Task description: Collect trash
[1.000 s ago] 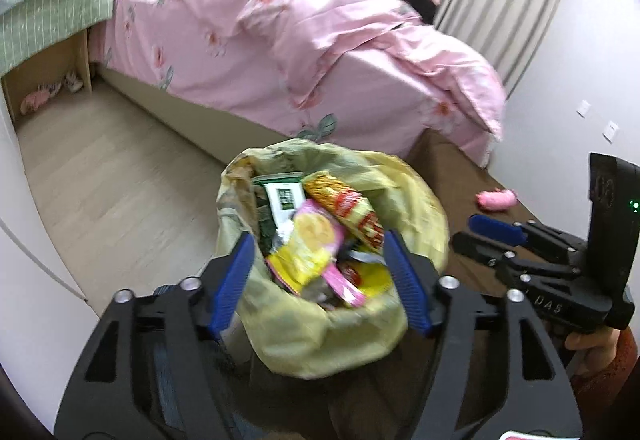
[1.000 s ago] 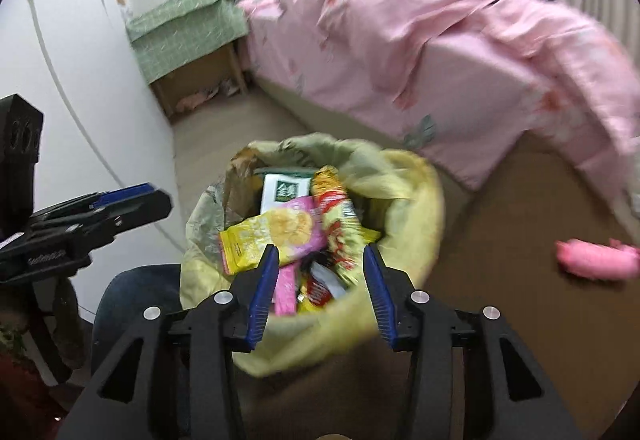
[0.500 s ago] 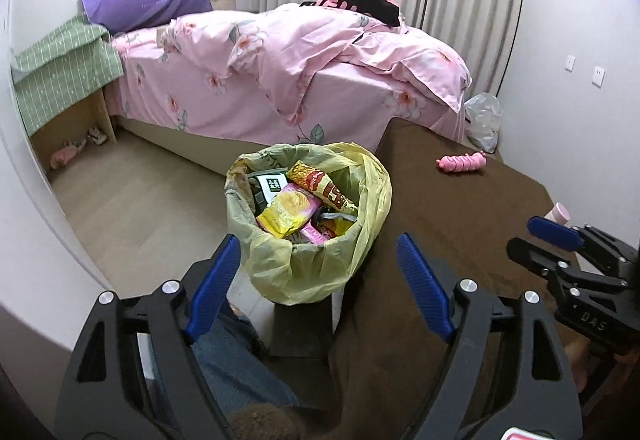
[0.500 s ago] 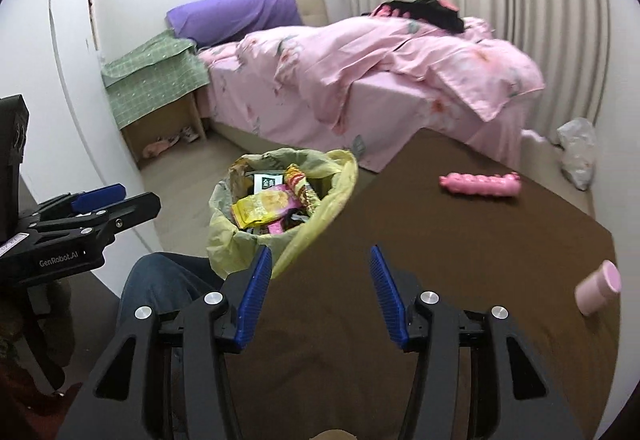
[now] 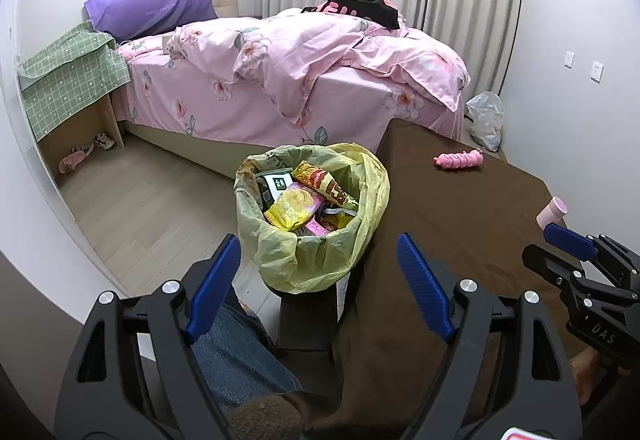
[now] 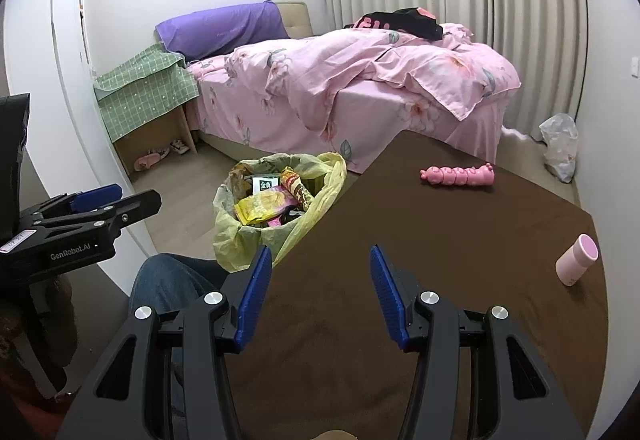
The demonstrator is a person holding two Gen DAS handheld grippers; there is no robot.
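Note:
A yellow trash bag (image 5: 312, 264) (image 6: 240, 240) stands open at the left edge of the brown table (image 5: 460, 208), stuffed with snack wrappers (image 5: 294, 206). My left gripper (image 5: 316, 240) hovers back from the bag, open wide, nothing between its blue pads. My right gripper (image 6: 320, 249) is open over the brown table (image 6: 440, 240), to the right of the bag, and holds nothing. Each gripper shows in the other's view: the right gripper (image 5: 538, 240) at the far right, the left gripper (image 6: 138, 193) at the far left.
A pink caterpillar toy (image 6: 458, 175) and a pink cup (image 6: 576, 260) on its side lie on the table. A bed with pink bedding (image 5: 320, 72) stands behind. A white plastic bag (image 6: 560, 148) sits on the floor by the curtain. A person's jeans-clad leg (image 5: 240, 352) is below the bag.
Both grippers have drawn back and up from right over the bag's mouth, and their jaws stand wider. The bag now looks smaller and farther off.

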